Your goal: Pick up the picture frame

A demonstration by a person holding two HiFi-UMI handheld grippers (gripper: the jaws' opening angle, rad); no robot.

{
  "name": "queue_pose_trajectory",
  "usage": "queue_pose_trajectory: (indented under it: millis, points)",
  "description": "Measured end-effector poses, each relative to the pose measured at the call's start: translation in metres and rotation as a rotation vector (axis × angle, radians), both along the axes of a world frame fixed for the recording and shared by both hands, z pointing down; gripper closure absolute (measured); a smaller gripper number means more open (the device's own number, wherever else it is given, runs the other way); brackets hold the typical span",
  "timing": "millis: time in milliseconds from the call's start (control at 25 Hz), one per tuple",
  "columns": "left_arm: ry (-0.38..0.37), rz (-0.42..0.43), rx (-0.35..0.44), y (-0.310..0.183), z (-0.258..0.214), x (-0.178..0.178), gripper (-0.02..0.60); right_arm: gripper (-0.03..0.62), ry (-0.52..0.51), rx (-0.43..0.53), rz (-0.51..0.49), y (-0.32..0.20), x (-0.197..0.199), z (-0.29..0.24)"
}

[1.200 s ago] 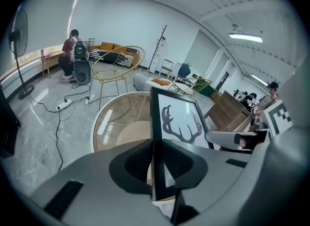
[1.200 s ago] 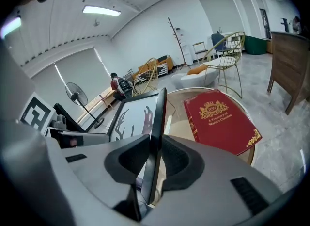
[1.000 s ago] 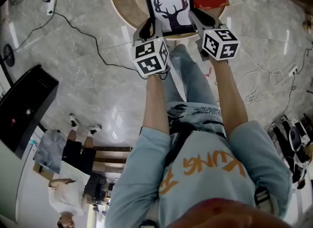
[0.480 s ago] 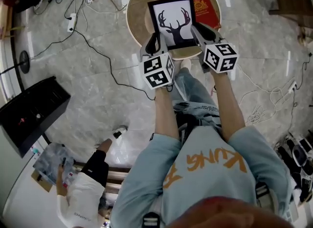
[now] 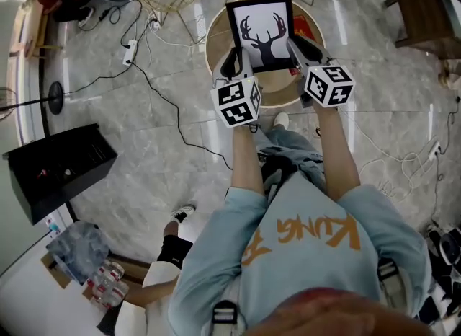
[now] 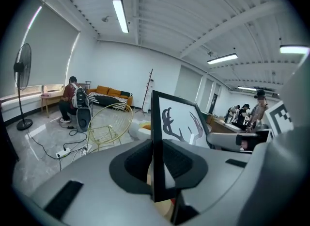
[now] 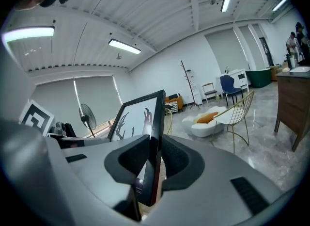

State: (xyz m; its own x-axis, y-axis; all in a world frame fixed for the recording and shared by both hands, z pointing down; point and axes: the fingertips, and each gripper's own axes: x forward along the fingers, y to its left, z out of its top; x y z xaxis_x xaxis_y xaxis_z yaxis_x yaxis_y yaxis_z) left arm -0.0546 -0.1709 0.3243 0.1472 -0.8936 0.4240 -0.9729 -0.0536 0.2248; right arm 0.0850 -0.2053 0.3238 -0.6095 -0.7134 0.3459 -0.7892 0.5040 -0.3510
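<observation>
Currently picture frame (image 5: 263, 33) sits between both grippers over round table (image 5: 216, 39): left gripper (image 5: 232, 60) clamps its left edge, right gripper (image 5: 300, 46) its right edge.

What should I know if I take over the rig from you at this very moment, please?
Grips: the left tool is shut on the left edge of the picture frame; the right tool is shut on its right edge.
Things: the picture frame, black-edged with a deer-antler print, is held near upright between both tools, over the round table and apparently clear of it.
Done: the frame is gripped on both sides and picked up.
Left: probably only to keep both grips firm and the frame level; no set-down spot is shown.
</observation>
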Motion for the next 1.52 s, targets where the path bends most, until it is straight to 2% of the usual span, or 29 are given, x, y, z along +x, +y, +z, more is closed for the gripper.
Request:
queue_pose_trajectory:
  millis: [480, 600, 960, 1280, 1520]
  points:
    - [-0.069, 0.029, 0.271, -0.002, -0.139, 0.006, 0.502, 0.521, -0.046, 0.276, -0.012, -0.004, 0.006, -0.139]
    - [-0.085, 0.033, 0.318, 0.001, -0.163, 0.011, 0.502, 0.520, -0.057, 0.325, -0.013, -0.001, 0.010, -0.163]
    - [-0.117, 0.041, 0.385, 0.017, -0.200, 0.021, 0.502, 0.520, -0.068, 0.395, -0.015, 0.014, 0.020, -0.200]
    - [-0.133, 0.046, 0.419, 0.037, -0.198, 0.015, 0.500, 0.520, -0.067, 0.437, -0.021, 0.033, 0.013, -0.199]
    - [-0.139, 0.044, 0.420, 0.030, -0.201, 0.016, 0.500, 0.520, -0.066, 0.440, -0.031, 0.026, 0.014, -0.201]
